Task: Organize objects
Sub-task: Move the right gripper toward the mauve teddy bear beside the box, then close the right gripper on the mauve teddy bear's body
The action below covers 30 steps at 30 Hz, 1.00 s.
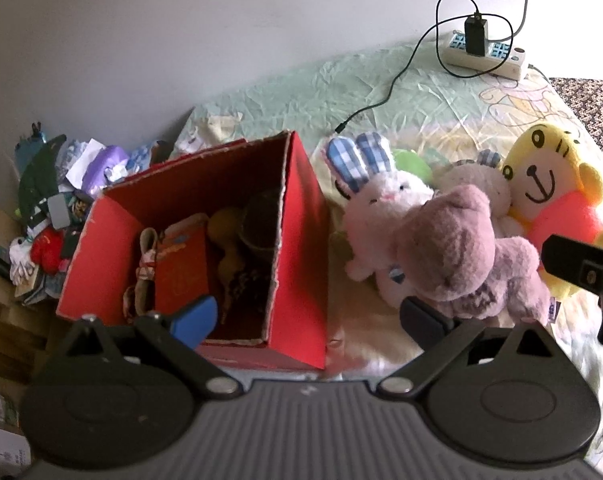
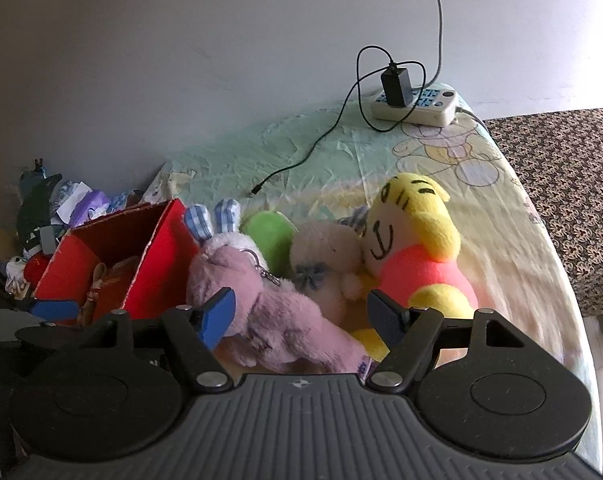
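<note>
Plush toys crowd the middle of the bed in front of you, and your right gripper (image 2: 303, 312) hangs over them with its jaws spread wide, straddling the mauve bear (image 2: 261, 304) without pinching it. That bear lies on the sheet with a metal keyring clip at its head, its body running back toward your wrist. Pressed against it are the pink rabbit (image 1: 385, 208) with checked blue ears, a cream bear (image 2: 329, 260) with a small blue bow, and the yellow tiger doll (image 2: 417, 248) in a coral shirt — all touching in one heap, with a green plush (image 2: 267, 236) tucked behind them. Your left gripper (image 1: 309, 316) is also released, jaws apart and holding nothing; its blue-padded finger sits over the near end of the red box (image 1: 301, 240), its dark finger just beside the mauve bear. The box stands open-topped beside the heap, nearer the bed's left edge, and already holds a red packet and some brownish items you cannot make out in the shadow. At the far right corner of the bed (image 2: 513, 248) a white power strip (image 2: 417, 108) carries a black charger (image 2: 397, 88), whose cable trails loose across the sheet.
</note>
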{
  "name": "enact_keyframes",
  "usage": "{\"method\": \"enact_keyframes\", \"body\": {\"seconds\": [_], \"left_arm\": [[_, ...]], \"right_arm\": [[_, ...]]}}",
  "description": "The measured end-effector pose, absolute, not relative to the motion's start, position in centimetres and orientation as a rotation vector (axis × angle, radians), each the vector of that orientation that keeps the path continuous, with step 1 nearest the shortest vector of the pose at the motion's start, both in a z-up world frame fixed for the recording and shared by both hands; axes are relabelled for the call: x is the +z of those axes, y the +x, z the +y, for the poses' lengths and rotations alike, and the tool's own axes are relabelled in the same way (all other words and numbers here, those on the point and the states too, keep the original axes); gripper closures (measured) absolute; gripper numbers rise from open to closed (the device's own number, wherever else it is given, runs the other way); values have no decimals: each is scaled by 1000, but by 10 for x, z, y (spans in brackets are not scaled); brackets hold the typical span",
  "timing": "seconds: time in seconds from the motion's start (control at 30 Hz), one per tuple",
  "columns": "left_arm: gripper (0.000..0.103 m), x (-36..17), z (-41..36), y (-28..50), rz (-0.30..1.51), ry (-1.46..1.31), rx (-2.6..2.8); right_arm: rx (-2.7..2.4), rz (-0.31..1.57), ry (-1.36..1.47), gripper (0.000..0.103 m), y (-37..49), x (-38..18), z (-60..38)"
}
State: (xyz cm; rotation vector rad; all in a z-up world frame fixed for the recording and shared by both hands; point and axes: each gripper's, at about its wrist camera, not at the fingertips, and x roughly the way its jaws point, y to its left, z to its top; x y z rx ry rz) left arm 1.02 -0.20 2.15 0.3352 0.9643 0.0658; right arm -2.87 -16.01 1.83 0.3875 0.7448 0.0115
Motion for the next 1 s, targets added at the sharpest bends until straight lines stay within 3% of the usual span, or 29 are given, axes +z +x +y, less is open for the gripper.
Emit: {"method": "enact_keyframes", "body": {"seconds": [0.3, 0.53, 1.0], "left_arm": [[4, 17, 2, 20, 983, 303, 39], [5, 14, 21, 22, 964, 195, -79], [3, 10, 13, 30, 932, 31, -402]], "right_arm": [[40, 738, 414, 27, -13, 20, -161], [108, 742, 510, 37, 6, 17, -167], [213, 867, 652, 37, 46, -10, -168]]}}
